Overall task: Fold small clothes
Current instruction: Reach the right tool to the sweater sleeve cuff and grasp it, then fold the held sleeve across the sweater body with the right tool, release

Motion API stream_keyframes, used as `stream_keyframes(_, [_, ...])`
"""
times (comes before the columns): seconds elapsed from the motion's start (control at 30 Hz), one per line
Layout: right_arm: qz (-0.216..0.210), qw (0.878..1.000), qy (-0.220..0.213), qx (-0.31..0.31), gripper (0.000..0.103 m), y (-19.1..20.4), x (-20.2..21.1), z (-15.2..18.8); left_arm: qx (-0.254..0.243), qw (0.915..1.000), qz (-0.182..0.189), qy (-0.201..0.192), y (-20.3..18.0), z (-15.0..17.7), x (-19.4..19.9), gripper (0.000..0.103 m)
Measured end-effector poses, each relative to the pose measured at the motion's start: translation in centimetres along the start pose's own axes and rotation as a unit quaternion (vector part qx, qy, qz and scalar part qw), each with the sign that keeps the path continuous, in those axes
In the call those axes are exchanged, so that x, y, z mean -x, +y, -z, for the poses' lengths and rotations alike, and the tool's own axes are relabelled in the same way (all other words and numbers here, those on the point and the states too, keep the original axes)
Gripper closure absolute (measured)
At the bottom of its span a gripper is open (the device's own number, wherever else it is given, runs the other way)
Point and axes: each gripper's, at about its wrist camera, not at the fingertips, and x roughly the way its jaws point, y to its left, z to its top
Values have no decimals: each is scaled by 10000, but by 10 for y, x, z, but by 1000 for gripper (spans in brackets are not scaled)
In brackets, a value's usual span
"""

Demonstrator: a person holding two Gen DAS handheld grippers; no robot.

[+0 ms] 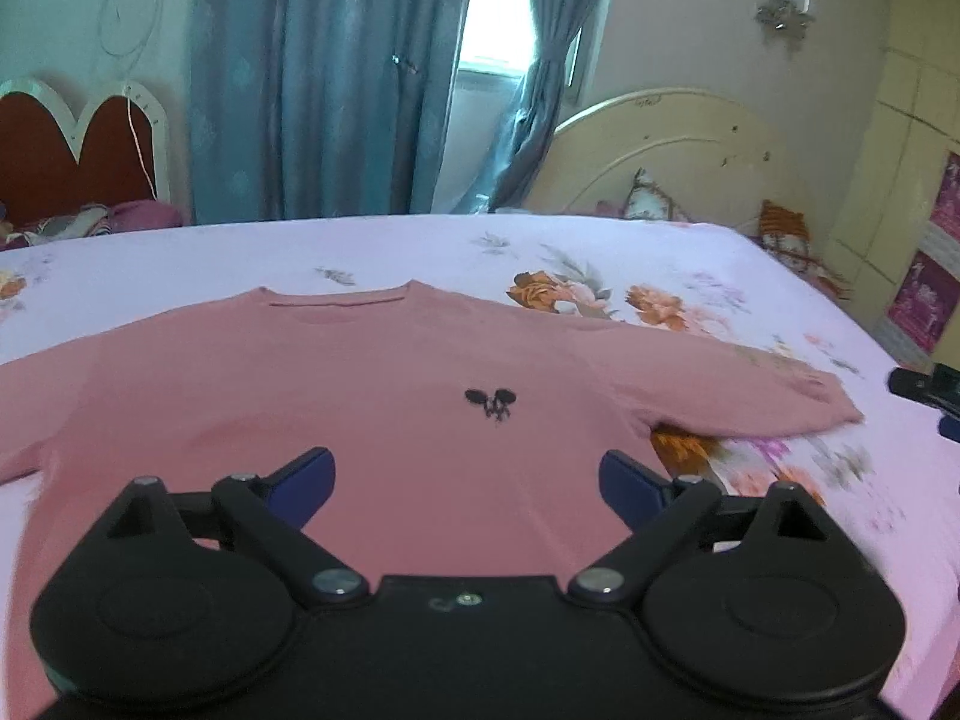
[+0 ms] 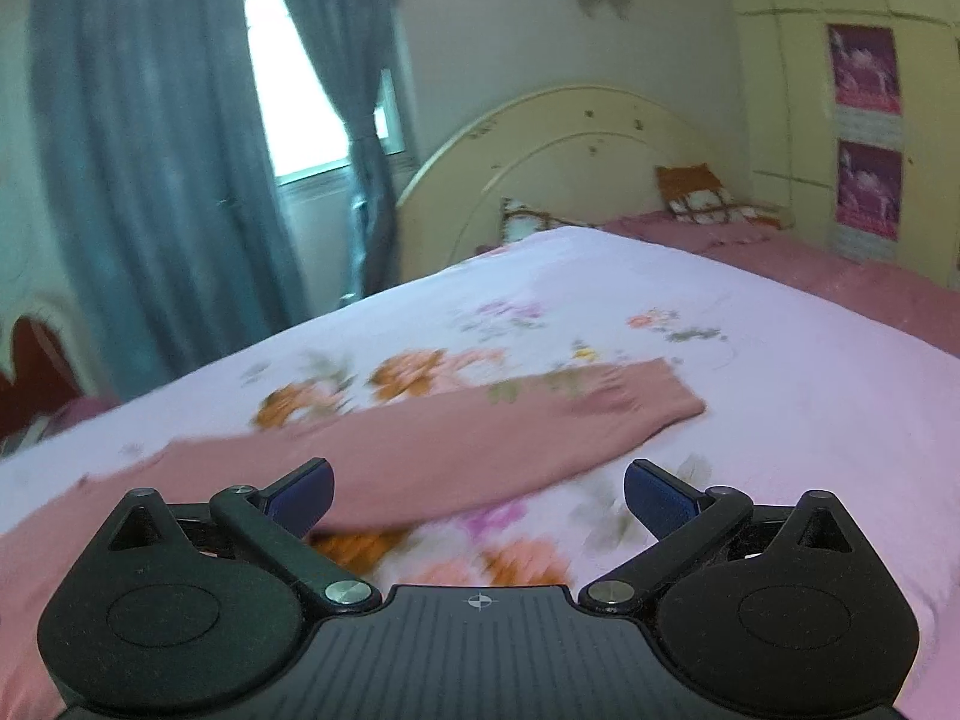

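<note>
Two tongs (image 1: pixel 467 483) (image 2: pixel 479 495) gape over one pink shirt (image 1: pixel 360 396).

Left tongs (image 1: pixel 467 483) gape wide; right tongs (image 2: pixel 479 495) likewise.

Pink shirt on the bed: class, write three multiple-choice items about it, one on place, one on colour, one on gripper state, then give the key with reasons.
1. Where does the pink shirt lie?
A. on the floral bedsheet
B. on the headboard
C. on the floor

2. What colour is the small print on its chest?
A. white
B. black
C. yellow

3. How do the left gripper and right gripper stand?
A. both shut on the sleeve
B. one shut
C. both open, holding nothing

Key: 1 A, shirt spread flat on the sheet; 2 B, dark mark mid-chest; 3 C, blue fingers stand wide apart in each view.
</note>
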Motion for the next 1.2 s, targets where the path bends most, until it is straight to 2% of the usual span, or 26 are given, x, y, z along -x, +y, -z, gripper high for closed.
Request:
stream_keyframes(0.03, [35, 10000, 39, -65, 7, -11, -15, -6, -33, 10000, -35, 51, -7, -6, -12, 9])
stream_keyframes(0.07, [63, 9998, 122, -176, 39, -25, -30, -11, -63, 9999, -89, 106, -14, -12, -25, 9])
stream_keyframes(0.1, [160, 9990, 207, -374, 55, -42, -48, -17, -87, 9997, -133, 160, -22, -17, -36, 8])
stream_keyframes(0.27, [355, 9945, 504, -849, 55, -102, -113, -28, -231, 9984, -298, 431, -51, -27, -83, 8])
stream_keyframes(0.47, [371, 9825, 960, -1555, 56, -150, -165, -12, -338, 9957, -348, 785, -74, -31, -124, 8])
stream_keyframes(0.5, [283, 9801, 1015, -1679, 71, -156, -170, -9, -352, 9955, -350, 804, -77, -33, -128, 8])
stream_keyframes(0.53, [240, 9776, 1058, -1806, 78, -160, -175, -5, -354, 9955, -352, 806, -79, -34, -131, 8])
stream_keyframes(0.67, [22, 9698, 926, -2255, 79, -173, -183, 0, -263, 9964, -359, 727, -80, -46, -138, 7])
stream_keyframes(0.8, [-272, 9571, 1017, -2699, 79, -184, -195, -6, -222, 9972, -384, 604, -71, -57, -136, 5])
stream_keyframes(0.83, [-224, 9598, 1016, -2607, 89, -183, -196, -10, -211, 9972, -407, 589, -66, -59, -134, 5])
stream_keyframes(0.87, [-83, 9691, 987, -2261, 96, -177, -196, -18, -186, 9972, -450, 572, -60, -60, -132, 5])
stream_keyframes(0.93, [182, 9894, 616, -1301, 96, -158, -188, -33, -142, 9972, -523, 517, -44, -60, -124, 4])
stream_keyframes(0.97, [503, 9914, 781, -927, 96, -152, -196, -34, -148, 9968, -588, 524, -36, -58, -122, 3])
stream_keyframes(1.0, [691, 9843, 1282, -1002, 96, -156, -213, -31, -161, 9961, -655, 568, -28, -57, -121, 3])
stream_keyframes(1.03, [698, 9826, 1237, -1198, 96, -159, -214, -32, -165, 9954, -726, 606, -16, -55, -119, 3])
stream_keyframes(1.1, [736, 9838, 1154, -1153, 96, -145, -210, -44, -110, 9951, -779, 597, 5, -51, -114, 3])
stream_keyframes(1.2, [414, 9920, 836, -853, 96, -104, -190, -56, -36, 9943, -905, 564, 41, -42, -107, 3])
